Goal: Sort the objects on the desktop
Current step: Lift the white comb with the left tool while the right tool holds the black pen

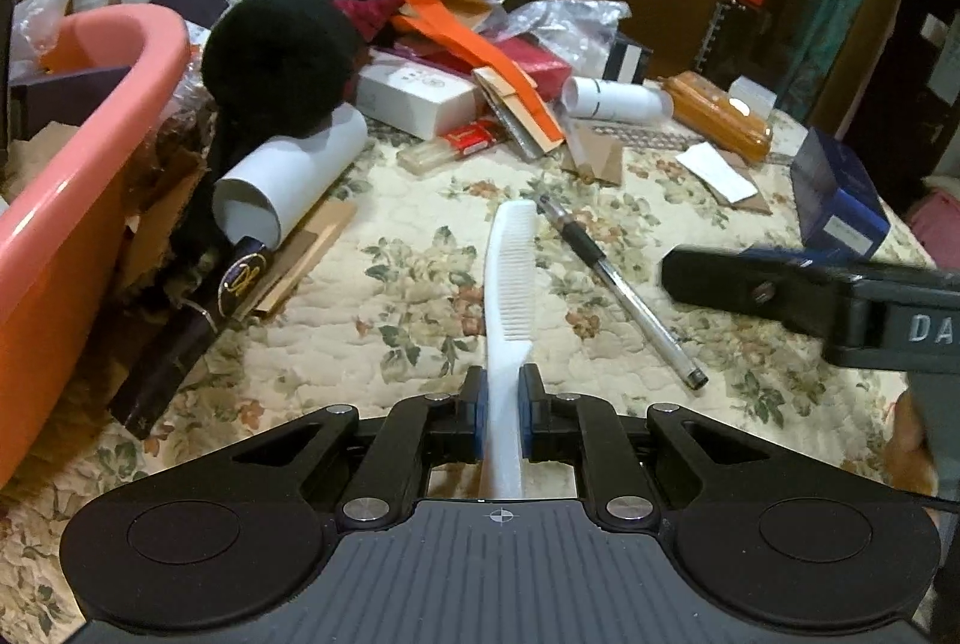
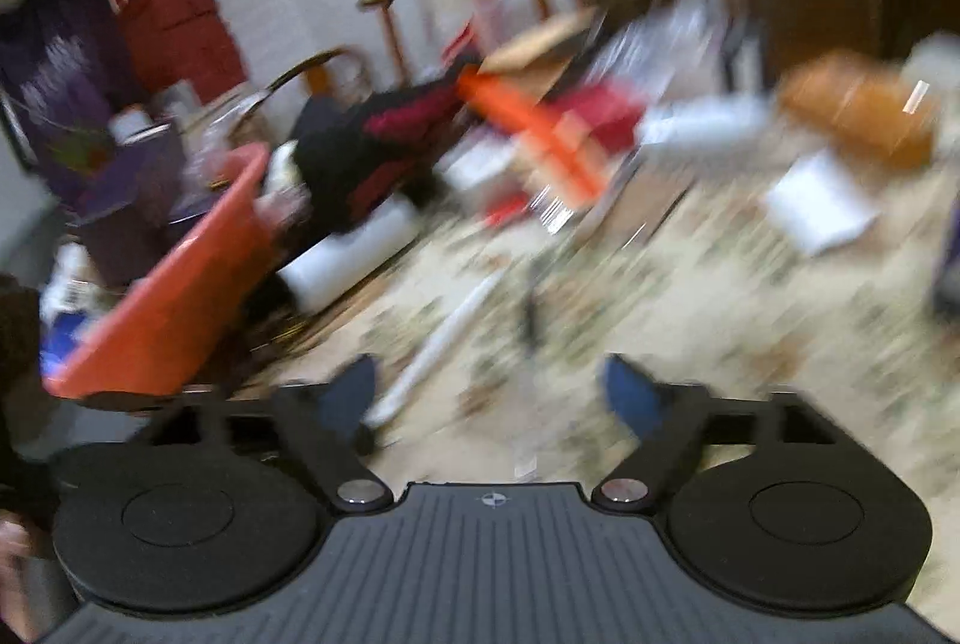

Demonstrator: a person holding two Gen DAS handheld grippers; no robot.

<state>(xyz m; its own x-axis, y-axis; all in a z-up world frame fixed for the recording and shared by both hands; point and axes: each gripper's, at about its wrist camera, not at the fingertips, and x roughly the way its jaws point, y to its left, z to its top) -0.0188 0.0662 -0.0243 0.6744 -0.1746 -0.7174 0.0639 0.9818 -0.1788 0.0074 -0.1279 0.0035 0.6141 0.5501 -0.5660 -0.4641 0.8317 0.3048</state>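
Comb sits clamped by its handle in the left gripper, teeth end over the middle of the desk. Right gripper hangs spread and empty, blurred. Risk: the thin handle pivots or slips, or knocks the pen just beside it.

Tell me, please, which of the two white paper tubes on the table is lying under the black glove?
It is the larger white tube on the left, beside the pink basin, open end toward the camera, black glove draped over it. The slimmer tube farther back lies uncovered.
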